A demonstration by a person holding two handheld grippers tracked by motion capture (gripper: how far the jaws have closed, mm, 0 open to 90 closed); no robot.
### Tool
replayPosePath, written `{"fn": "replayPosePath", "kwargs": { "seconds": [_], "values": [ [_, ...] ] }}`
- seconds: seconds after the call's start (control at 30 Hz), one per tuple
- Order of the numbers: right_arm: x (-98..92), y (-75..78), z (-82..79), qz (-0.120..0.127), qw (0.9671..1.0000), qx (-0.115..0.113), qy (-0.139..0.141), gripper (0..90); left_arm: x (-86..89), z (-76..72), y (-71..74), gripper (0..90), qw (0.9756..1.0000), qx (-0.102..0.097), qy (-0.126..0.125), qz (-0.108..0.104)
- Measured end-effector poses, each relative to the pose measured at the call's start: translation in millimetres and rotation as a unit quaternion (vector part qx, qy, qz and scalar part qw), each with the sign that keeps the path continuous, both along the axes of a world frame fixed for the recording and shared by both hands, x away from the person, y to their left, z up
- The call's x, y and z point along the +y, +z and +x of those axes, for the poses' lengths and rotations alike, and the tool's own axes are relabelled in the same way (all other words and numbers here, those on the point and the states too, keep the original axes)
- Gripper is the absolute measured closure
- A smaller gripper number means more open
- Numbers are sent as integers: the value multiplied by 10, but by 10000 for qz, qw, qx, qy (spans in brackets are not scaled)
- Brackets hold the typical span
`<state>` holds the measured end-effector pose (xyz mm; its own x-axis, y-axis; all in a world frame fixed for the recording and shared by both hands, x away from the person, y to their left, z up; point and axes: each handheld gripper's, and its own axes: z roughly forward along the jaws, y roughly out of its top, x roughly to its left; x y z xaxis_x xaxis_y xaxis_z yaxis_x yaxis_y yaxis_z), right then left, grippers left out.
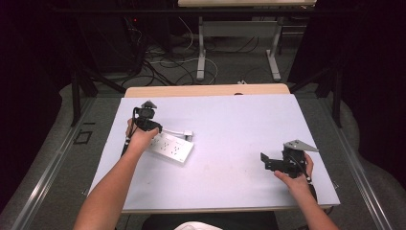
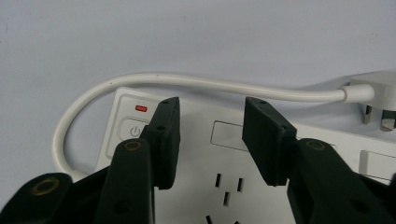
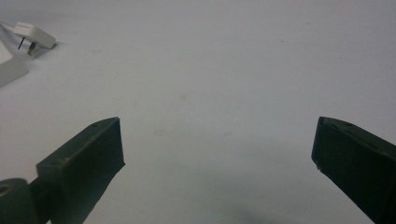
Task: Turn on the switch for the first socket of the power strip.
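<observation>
Your desk is covered by a pale bluish-white sheet, matte and faintly smudged near the middle, with a strip of light wood showing along its far edge. Around it the room is dark: grey floor, a tangle of cables on the ground beyond the desk, and the white metal legs of another table farther back. Your left gripper sits at the left side of the desk, over the near-left end of the white power strip, which lies flat at a slant. In the left gripper view its jaws stand partly apart above the strip's face, one pad next to the power button and the small red light, with nothing pressed between them. The strip's white cord loops round that end and runs to its plug, which lies on the sheet just beside the strip. Your right gripper rests well apart near the right edge, jaws spread wide over bare sheet, holding nothing
</observation>
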<state>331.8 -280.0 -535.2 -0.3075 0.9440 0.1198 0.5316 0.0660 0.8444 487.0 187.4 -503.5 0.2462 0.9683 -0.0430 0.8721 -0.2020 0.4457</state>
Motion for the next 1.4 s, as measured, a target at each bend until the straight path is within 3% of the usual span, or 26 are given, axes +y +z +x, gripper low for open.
{"fn": "replayPosePath", "kwargs": {
  "seconds": [0.2,0.47,0.53,0.63,0.9,1.4],
  "values": [
    [-1,-2,2,-11,10000,-9,9,16,-15,-20,1,485,9999,-90,-37,-33],
    [-2,-5,4,-16,10000,-3,7,16,-17,-50,24,391,9994,-209,-176,219],
    [0,-5,5,-13,10000,-1,2,16,-19,-59,28,383,9994,-230,-191,197],
    [3,-6,4,-7,10000,9,-4,17,-15,-74,43,376,9984,-324,-388,250],
    [6,-12,7,-20,10000,-9,-27,17,-9,-118,66,334,9968,-491,-568,284],
    [12,-8,3,-17,10000,7,-30,17,-9,-229,182,140,9970,-522,-554,-114]
  ]
}}
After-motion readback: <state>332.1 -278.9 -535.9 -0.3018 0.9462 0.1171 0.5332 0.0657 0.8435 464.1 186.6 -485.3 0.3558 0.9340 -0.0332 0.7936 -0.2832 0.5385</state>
